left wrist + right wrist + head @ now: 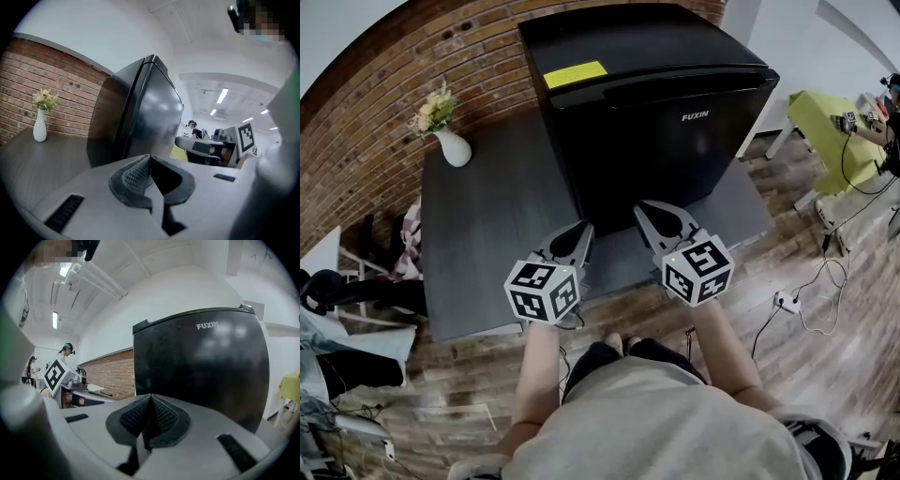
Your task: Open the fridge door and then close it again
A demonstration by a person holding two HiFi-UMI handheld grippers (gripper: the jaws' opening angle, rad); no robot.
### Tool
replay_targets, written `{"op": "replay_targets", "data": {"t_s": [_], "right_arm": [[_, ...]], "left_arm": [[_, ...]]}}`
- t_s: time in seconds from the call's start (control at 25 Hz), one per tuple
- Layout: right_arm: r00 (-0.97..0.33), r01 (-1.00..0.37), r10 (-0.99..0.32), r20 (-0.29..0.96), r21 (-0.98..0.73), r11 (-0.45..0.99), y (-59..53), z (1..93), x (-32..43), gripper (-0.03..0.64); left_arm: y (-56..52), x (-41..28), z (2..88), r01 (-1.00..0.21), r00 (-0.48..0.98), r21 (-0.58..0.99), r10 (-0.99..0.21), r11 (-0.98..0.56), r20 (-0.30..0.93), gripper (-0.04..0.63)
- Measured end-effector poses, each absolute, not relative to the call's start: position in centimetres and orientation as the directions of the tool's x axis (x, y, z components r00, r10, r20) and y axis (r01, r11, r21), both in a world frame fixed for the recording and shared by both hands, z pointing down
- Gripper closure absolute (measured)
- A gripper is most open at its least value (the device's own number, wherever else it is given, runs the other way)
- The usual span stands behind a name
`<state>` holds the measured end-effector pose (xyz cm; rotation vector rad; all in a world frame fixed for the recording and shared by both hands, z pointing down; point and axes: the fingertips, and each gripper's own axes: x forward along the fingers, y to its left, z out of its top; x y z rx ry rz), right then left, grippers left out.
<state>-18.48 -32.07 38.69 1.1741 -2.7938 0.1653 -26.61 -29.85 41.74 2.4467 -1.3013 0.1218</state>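
A small black fridge (pixel 656 122) with a glossy door and a yellow label on top stands on a dark grey table (pixel 478 234); its door is closed. My left gripper (pixel 584 231) is shut and empty, a short way in front of the door's lower left. My right gripper (pixel 645 208) is shut and empty too, close before the door's lower middle, not touching it. In the left gripper view the fridge (pixel 140 117) shows at an angle beyond the closed tips (pixel 149 158). The right gripper view faces the door (pixel 206 362) squarely past its closed tips (pixel 150 398).
A white vase with flowers (pixel 448 131) stands at the table's back left by the brick wall (pixel 366 122). A lime-green table (pixel 830 122) and cables (pixel 806 300) on the wooden floor lie to the right. Another person (pixel 193 131) stands far off in the room.
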Motion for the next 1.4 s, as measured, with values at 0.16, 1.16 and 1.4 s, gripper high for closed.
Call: {"op": "replay_targets", "data": {"t_s": [0.16,1.16,1.4], "right_arm": [[-0.712,-0.699,-0.689,0.136,-0.047,0.713,-31.1,38.4,-18.0,0.617],[-0.723,-0.685,-0.674,0.151,-0.031,0.728,-30.4,39.8,-16.2,0.617],[-0.714,-0.695,-0.682,0.162,-0.046,0.717,-30.6,40.4,-15.9,0.618]], "left_arm": [[-29.6,-25.6,41.7,-0.826,0.561,0.236,-0.785,-0.511,0.262,0.588],[-30.0,-21.1,42.4,-0.810,0.581,0.129,-0.751,-0.572,0.313,0.589],[-30.0,-21.5,42.6,-0.811,0.578,0.127,-0.752,-0.571,0.316,0.589]]}}
